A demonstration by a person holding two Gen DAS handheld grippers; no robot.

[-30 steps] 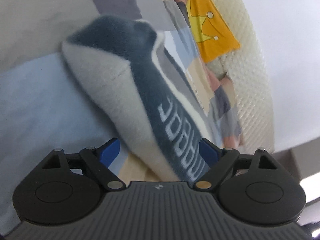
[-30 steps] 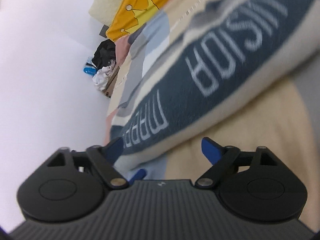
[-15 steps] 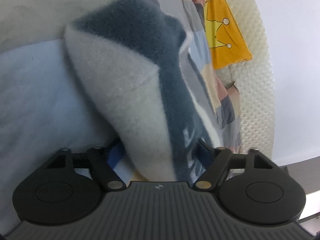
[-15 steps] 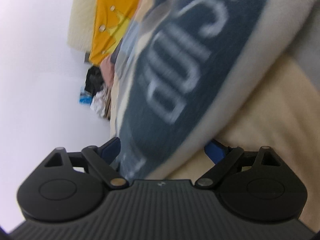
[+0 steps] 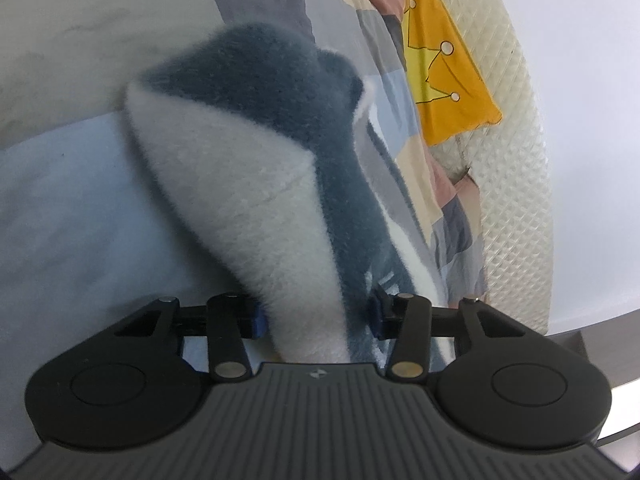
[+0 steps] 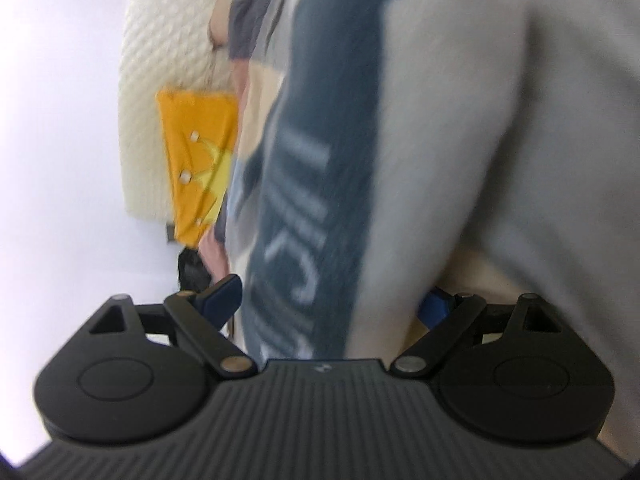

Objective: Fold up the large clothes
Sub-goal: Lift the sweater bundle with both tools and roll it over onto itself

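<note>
you have the fleece garment [image 5: 256, 184] pinched in both tools, so this looks like the carry stage of a fold, with the cloth lifted off the patchwork bed cover [image 5: 384, 92] rather than laid flat. in the left view the left claw [image 5: 316, 316] sits at the lower middle, its blue pads pressed in on a thick bunch of grey and dark blue fleece that rises toward the upper middle of the frame. in the right view the right claw [image 6: 332, 304] has its pads wider apart, yet the garment [image 6: 460, 152] fills the whole gap, so it reads as clamped on the cloth too; the picture is blurred, so take that with some caution. the yellow pillow [image 5: 444, 68] lies at the upper right of the left view, well apart. next, you likely need to bring the two held edges over together, level, and lay them onto the rest of the garment before letting go.
</note>
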